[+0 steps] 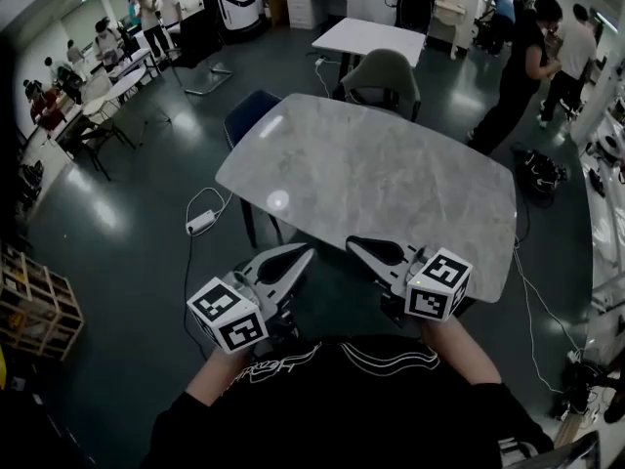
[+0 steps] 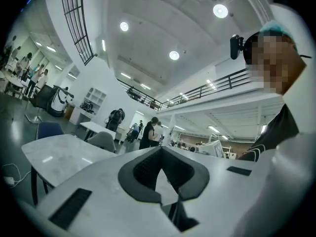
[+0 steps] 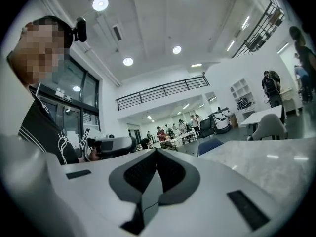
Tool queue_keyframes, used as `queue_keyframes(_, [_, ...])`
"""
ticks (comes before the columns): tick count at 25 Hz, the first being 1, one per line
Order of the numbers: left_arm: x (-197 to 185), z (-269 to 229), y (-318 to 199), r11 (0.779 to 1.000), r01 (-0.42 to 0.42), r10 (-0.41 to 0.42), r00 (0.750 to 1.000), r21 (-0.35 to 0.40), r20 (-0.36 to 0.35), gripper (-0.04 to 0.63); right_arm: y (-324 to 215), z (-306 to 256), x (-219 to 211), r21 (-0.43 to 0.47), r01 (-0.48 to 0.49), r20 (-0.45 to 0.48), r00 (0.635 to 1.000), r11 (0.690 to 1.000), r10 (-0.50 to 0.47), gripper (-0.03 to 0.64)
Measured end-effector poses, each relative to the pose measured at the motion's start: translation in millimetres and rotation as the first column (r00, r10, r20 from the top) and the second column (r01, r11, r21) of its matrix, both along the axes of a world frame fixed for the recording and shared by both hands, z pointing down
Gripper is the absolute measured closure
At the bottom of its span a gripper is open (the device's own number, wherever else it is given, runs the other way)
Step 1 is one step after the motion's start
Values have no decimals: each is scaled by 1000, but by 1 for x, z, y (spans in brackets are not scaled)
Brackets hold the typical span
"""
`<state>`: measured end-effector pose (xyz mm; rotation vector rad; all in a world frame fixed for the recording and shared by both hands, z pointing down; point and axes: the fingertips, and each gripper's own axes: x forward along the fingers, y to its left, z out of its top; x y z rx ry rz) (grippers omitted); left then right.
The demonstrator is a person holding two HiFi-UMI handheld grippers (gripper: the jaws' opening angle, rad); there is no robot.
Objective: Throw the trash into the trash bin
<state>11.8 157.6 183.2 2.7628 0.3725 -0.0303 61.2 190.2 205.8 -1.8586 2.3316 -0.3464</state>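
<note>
Head view first: the left gripper (image 1: pixel 301 253) and the right gripper (image 1: pixel 359 246) were side by side, tips angled in toward each other, just short of the near edge of the marble table (image 1: pixel 391 164). The tabletop ahead of the jaws was bare. No trash and no trash bin showed anywhere, so which way either lay from the jaws, and which hand was nearer, could not be told.

Left gripper view: the jaws were pressed together with nothing between them, and there was bare tabletop off to their left.

Right gripper view: here too the jaws were together and empty, with bare tabletop to their right.

Empty jaws and a bare table would fit trash already binned out of frame, or trash waiting out of frame.
</note>
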Motion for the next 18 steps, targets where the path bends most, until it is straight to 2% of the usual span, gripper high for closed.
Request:
queue_keyframes(4, [2, -6, 10, 1000, -22, 21, 1000, -7, -5, 589, 9, -8, -1, 34, -8, 4, 1000, 999, 8, 583])
queue_keyframes(9, [8, -8, 21, 997, -50, 50, 999, 54, -2, 589, 15, -9, 2, 43, -43, -39, 998, 998, 45, 583])
queue_keyframes(12, [12, -7, 22, 996, -66, 66, 998, 64, 4, 589, 15, -12, 5, 55, -52, -42, 998, 997, 54, 583])
queue_keyframes(18, [12, -7, 29, 995, -57, 55, 998, 76, 20, 589, 22, -13, 3, 53, -59, -68, 996, 997, 63, 583])
